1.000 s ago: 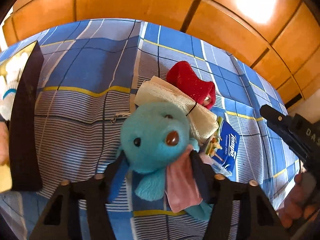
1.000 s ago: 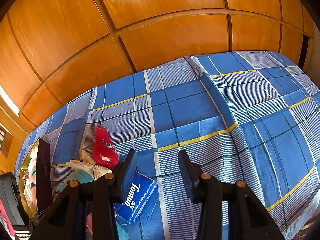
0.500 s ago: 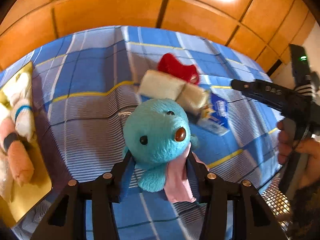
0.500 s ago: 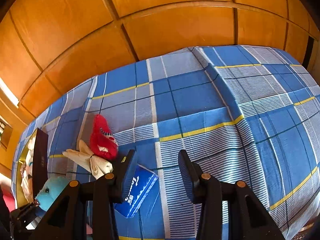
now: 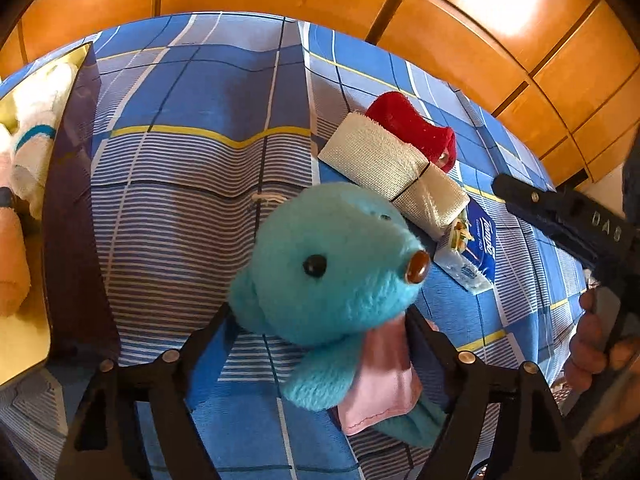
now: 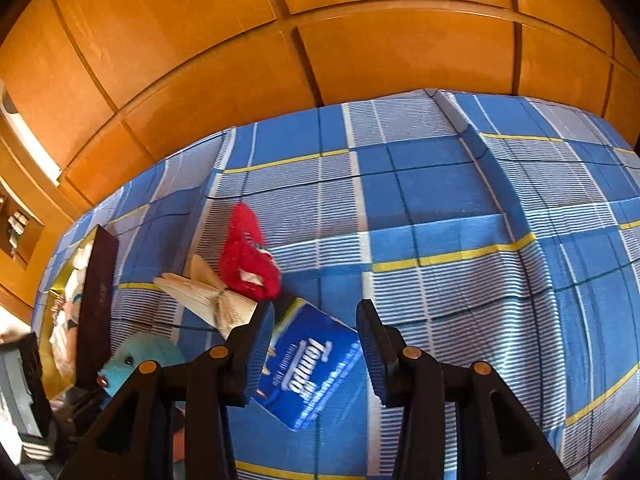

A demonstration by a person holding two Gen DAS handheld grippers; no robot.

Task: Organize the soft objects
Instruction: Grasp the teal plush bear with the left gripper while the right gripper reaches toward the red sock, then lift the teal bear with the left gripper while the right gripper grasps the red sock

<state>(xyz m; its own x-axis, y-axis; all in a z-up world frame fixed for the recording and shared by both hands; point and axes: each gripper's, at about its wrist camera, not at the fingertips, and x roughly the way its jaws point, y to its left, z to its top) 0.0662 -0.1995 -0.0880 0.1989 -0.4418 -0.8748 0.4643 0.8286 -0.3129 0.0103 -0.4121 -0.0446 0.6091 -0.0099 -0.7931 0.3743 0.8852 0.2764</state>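
Note:
My left gripper (image 5: 320, 332) is shut on a turquoise plush animal (image 5: 332, 264) with a pink cloth, held above the blue checked bedsheet (image 5: 192, 208). The plush also shows in the right wrist view (image 6: 136, 360). A red plush (image 5: 412, 128), a beige tied cloth bundle (image 5: 384, 164) and a blue Tempo tissue pack (image 5: 472, 252) lie together on the sheet. My right gripper (image 6: 316, 344) is open and empty, just above the tissue pack (image 6: 312, 364), with the red plush (image 6: 246, 256) and the bundle (image 6: 208, 300) beyond to the left.
A dark-walled box (image 5: 72, 216) with a yellow inside holds several soft toys (image 5: 36, 128) at the left; it shows in the right wrist view too (image 6: 96, 300). Orange wooden wardrobe panels (image 6: 360, 40) stand behind the bed.
My left gripper has tilted and moved with the plush, and the box sits further left in its view. My right gripper has come down and closer over the tissue pack.

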